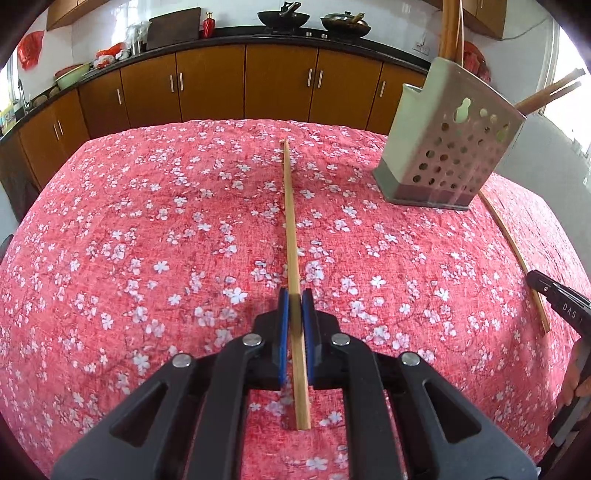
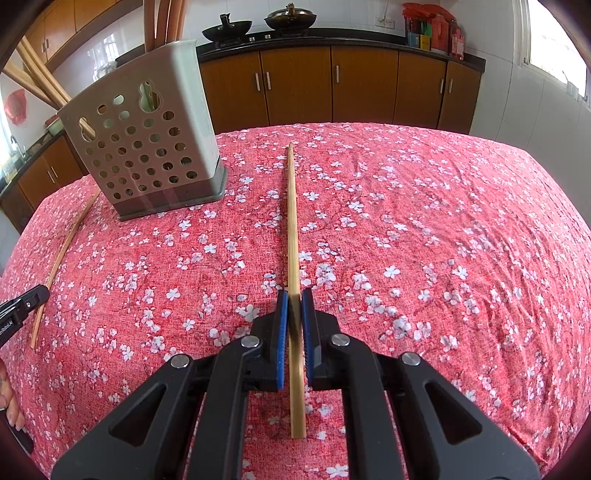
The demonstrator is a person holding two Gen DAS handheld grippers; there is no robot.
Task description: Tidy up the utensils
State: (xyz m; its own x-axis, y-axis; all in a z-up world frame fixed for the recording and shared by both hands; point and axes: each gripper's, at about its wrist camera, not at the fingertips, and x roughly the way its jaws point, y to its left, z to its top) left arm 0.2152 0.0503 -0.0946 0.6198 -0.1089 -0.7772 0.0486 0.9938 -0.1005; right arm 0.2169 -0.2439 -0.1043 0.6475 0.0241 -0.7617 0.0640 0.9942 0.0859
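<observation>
My left gripper (image 1: 295, 299) is shut on a bamboo chopstick (image 1: 291, 221) that points away over the red floral tablecloth. My right gripper (image 2: 294, 299) is shut on another bamboo chopstick (image 2: 292, 221), also pointing forward. A beige perforated utensil holder (image 1: 443, 140) stands at the right in the left wrist view and at the left in the right wrist view (image 2: 147, 140), with several wooden utensils (image 2: 40, 81) in it. The right gripper's finger (image 1: 557, 299) shows at the left view's right edge beside its chopstick (image 1: 517, 258). The left gripper's finger (image 2: 22, 302) shows at the right view's left edge.
The table (image 1: 147, 221) has a red flowered cloth with rounded edges. Brown kitchen cabinets (image 1: 280, 85) stand behind, with woks (image 1: 282, 16) on the counter. A window (image 2: 554, 40) is at the right. A hand (image 2: 9, 398) shows at the lower left.
</observation>
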